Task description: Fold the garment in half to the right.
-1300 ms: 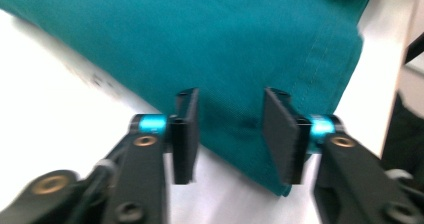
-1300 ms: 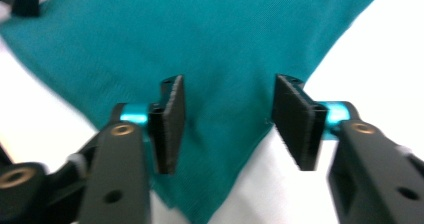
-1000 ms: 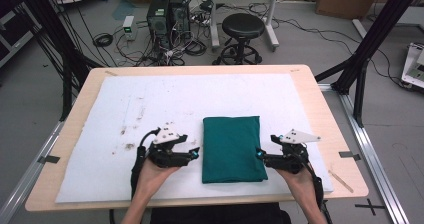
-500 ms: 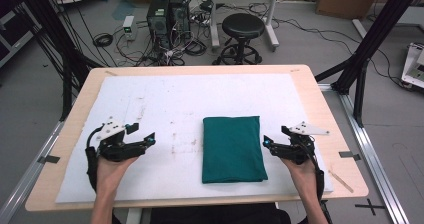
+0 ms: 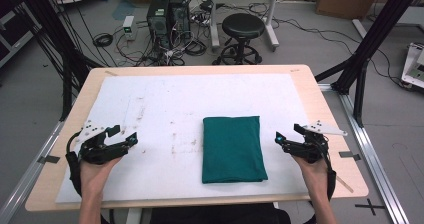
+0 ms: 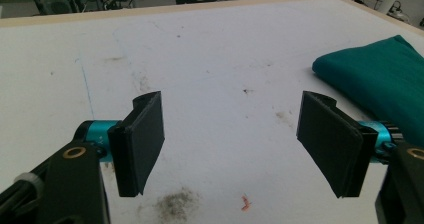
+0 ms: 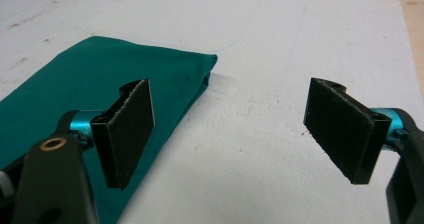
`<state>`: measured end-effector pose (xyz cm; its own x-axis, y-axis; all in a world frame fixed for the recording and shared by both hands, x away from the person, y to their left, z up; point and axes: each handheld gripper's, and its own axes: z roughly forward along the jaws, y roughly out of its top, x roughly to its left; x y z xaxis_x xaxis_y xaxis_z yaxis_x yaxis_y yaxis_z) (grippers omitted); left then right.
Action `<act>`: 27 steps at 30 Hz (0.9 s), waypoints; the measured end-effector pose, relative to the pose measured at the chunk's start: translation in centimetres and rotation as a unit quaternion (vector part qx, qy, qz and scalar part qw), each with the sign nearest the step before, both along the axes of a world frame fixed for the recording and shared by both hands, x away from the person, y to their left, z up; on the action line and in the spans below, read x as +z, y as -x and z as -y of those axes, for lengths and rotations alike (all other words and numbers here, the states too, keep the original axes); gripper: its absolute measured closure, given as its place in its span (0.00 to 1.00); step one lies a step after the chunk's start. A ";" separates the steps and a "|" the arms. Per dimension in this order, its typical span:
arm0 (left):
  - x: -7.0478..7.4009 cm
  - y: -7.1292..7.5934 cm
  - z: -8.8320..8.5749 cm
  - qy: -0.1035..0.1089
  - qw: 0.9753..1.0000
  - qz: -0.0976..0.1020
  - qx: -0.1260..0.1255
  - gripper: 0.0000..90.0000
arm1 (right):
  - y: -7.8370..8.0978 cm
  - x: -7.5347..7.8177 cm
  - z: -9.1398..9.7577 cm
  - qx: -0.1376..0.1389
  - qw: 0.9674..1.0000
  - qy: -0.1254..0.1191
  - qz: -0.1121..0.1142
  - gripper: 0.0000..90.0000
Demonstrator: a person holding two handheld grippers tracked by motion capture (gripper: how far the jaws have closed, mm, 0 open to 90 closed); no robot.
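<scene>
In the left gripper view the folded green cloth (image 6: 380, 79) is running off the right edge, so its far side is going unseen; the left gripper (image 6: 235, 144) is losing its body below the bottom edge. In the right gripper view the cloth (image 7: 90, 84) is passing behind the near finger (image 7: 127, 129) and leaving at the left and bottom edges; the right gripper (image 7: 240, 134) is being cut off at the bottom too. In the high view the person's forearms are leaving at the bottom edge; the tabletop (image 5: 320, 89) is hiding its near legs; the floor cables beyond are staying too small to sort out.
</scene>
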<state>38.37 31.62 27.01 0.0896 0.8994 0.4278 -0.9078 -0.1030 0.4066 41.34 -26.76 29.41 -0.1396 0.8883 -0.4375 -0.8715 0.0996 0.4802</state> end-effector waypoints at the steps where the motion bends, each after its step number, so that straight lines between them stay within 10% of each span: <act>1: 0.0 0.0 -0.1 0.001 1.000 0.001 -0.001 0.30 | 0.0 0.0 0.0 0.001 1.000 0.001 0.000 0.23; 27: 0.0 -0.2 -0.2 -0.001 1.000 -0.007 0.002 0.30 | 0.1 -0.2 -0.3 0.001 1.000 0.011 0.002 0.23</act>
<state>38.60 31.79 26.96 0.0929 0.8991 0.4278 -0.9014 -0.1065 0.4197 41.26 -26.47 29.24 -0.1402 0.8783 -0.4571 -0.8737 0.1075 0.4745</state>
